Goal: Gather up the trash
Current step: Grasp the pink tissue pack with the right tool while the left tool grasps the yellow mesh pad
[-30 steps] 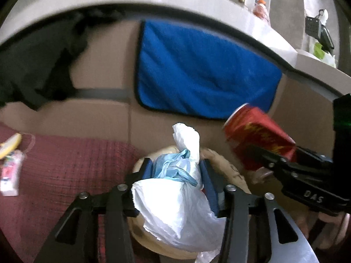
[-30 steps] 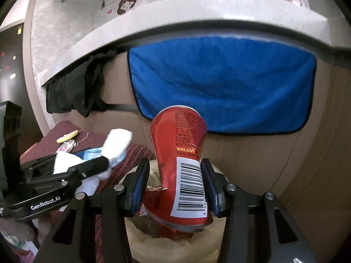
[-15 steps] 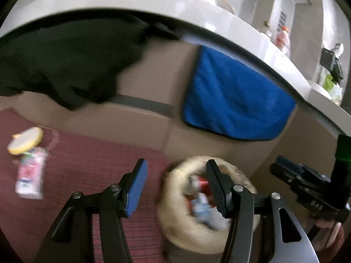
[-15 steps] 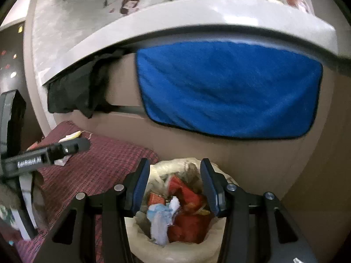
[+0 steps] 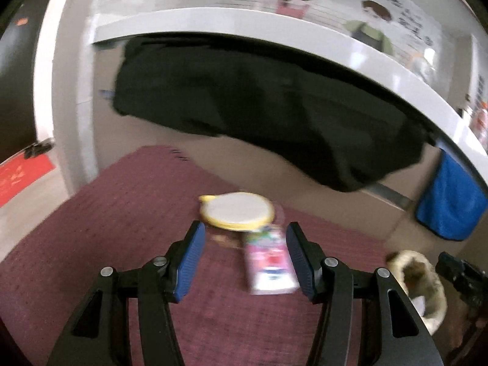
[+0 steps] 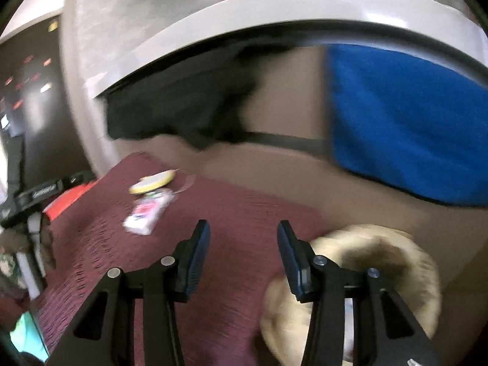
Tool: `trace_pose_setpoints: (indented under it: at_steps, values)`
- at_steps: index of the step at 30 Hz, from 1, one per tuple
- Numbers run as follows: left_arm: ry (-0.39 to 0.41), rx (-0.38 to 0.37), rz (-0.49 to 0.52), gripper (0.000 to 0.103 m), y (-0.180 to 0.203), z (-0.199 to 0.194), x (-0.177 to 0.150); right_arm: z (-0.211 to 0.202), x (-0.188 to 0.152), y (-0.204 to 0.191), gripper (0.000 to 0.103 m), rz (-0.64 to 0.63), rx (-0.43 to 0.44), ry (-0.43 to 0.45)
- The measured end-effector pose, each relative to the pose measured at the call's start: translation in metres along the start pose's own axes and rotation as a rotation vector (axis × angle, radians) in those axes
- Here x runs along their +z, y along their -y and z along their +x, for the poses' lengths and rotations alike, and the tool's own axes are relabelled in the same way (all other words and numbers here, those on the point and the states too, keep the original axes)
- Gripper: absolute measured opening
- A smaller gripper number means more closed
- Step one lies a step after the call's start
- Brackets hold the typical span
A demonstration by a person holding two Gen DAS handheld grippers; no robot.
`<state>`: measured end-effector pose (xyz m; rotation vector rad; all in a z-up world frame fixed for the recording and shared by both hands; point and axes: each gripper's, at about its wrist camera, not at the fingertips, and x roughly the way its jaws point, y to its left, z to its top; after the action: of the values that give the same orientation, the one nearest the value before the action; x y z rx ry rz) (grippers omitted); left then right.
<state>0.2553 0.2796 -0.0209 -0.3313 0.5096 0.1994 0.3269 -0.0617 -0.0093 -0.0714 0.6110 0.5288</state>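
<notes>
Left gripper [image 5: 242,256]: jaws spread wide, nothing between the blue pads [image 5: 189,260]; it hangs low over the maroon mat [image 5: 122,213], aimed at the litter lying there.
Right gripper [image 6: 243,257]: jaws also wide apart and empty, poised above the mat's edge with the bin at its 4 o'clock.
Pink packet [image 5: 270,263]: flat on the mat, a pink-and-white printed wrapper, lying between the left gripper's fingers as that camera sees it and nearer the right-hand pad; blur hides whether anything touches it. From the right wrist it sits at 10 o'clock [image 6: 146,212].
Yellow lid [image 5: 236,210]: a round disc with a yellow rim and pale top, at 12 o'clock from the left gripper, just beyond the packet and seemingly touching its far end.
Trash bin [image 6: 396,262]: lined with a cream bag, standing off the mat's corner by the cabinet; in the left view it shows at 4 o'clock [image 5: 427,277]. Its contents are too blurred to name.
Black cloth [image 5: 259,116]: draped from under the white counter [image 5: 244,21], behind the mat.
Blue towel [image 6: 405,122]: hanging on the cabinet front above the bin.
</notes>
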Motion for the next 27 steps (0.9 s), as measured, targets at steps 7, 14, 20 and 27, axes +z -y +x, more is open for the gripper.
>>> trace_pose_setpoints:
  at_steps: [7, 14, 20, 27]
  values:
    - [-0.005, 0.034, -0.013, 0.056, -0.059, 0.018, -0.005, 0.081, 0.008, -0.104, 0.042, -0.132, 0.160, -0.138]
    - [-0.029, 0.022, 0.037, 0.056, -0.072, 0.023, -0.009, 0.159, 0.010, -0.154, 0.041, -0.093, 0.152, -0.224]
    - [-0.053, -0.011, 0.044, 0.056, -0.085, 0.021, -0.007, 0.207, 0.017, -0.158, 0.041, -0.036, 0.089, -0.240]
    - [-0.084, -0.043, 0.010, 0.056, -0.093, 0.033, -0.004, 0.226, 0.016, -0.180, 0.044, -0.209, 0.023, -0.255]
